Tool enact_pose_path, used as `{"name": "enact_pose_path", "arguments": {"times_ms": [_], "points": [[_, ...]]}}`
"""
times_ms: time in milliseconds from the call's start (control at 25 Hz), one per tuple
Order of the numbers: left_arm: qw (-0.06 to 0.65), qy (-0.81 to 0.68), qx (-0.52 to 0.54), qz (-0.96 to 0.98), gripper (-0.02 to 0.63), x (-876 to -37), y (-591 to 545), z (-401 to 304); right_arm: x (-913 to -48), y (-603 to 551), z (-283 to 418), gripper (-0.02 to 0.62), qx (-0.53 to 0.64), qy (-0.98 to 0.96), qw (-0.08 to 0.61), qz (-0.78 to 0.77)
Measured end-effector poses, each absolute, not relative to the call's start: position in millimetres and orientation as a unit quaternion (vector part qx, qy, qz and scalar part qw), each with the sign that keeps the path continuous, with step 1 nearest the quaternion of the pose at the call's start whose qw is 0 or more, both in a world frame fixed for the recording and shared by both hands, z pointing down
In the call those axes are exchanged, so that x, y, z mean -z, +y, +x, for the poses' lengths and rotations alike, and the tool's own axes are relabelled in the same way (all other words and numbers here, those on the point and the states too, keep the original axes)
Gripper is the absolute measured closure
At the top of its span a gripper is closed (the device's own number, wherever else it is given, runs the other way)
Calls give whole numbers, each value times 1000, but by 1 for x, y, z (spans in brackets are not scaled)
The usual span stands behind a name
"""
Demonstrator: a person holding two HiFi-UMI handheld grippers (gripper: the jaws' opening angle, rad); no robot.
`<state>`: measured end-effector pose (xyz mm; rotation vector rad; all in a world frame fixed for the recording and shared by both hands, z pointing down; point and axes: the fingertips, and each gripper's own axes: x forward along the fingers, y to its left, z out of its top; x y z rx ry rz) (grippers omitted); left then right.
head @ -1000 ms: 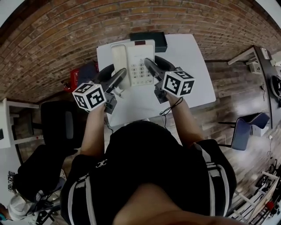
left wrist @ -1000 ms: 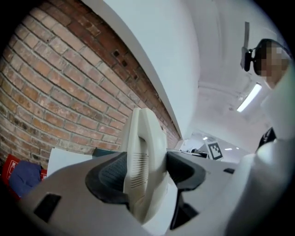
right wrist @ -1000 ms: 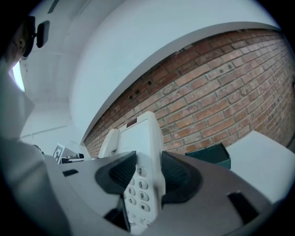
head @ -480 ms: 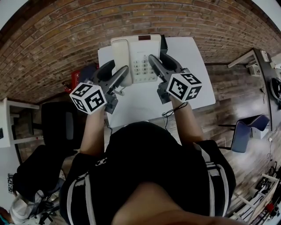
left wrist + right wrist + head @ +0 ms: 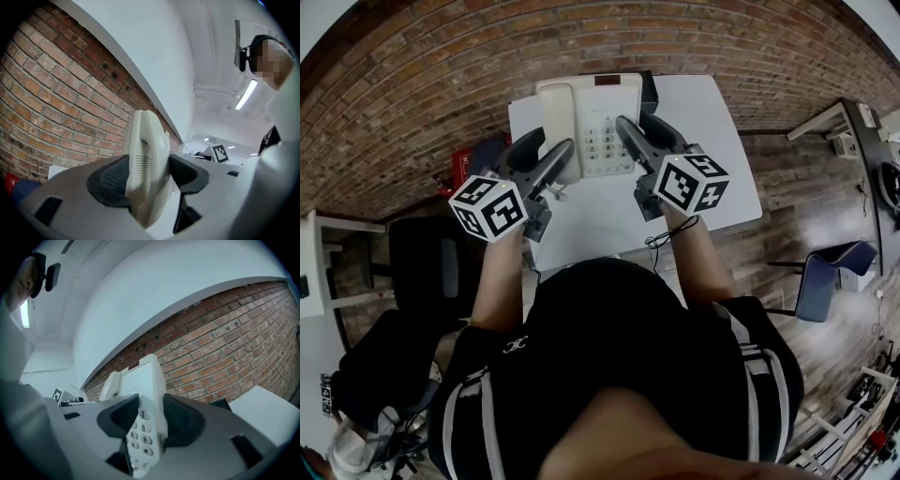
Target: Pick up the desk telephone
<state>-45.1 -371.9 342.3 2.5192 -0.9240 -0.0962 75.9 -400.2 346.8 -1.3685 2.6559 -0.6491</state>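
The cream desk telephone [image 5: 589,117], its handset resting on its left side, hangs in the air above the white table [image 5: 712,150], carried by both grippers. My left gripper [image 5: 546,155] is shut on the phone's left edge; in the left gripper view the ribbed handset side [image 5: 143,161] sits pinched between the dark pads [image 5: 112,180]. My right gripper [image 5: 637,139] is shut on the phone's right edge, and in the right gripper view the keypad [image 5: 140,427] shows between its pads [image 5: 180,420]. The phone's underside is hidden.
A dark box [image 5: 649,91] lies on the table behind the phone. A brick wall [image 5: 441,66] runs behind the table. A black chair [image 5: 427,267] and a red object [image 5: 461,167] are at the left, a blue chair [image 5: 825,277] at the right.
Both grippers rose with the telephone, which came up off the table towards the camera; over the last half second it has stayed nearly still.
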Motion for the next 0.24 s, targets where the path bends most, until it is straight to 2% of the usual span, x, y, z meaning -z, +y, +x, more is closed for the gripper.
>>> {"name": "enact_pose_path", "arguments": {"times_ms": [240], "points": [[229,-334,32,914,334,-341,-374,-43,-345,-403,78,442,213,868,42,-448]]}}
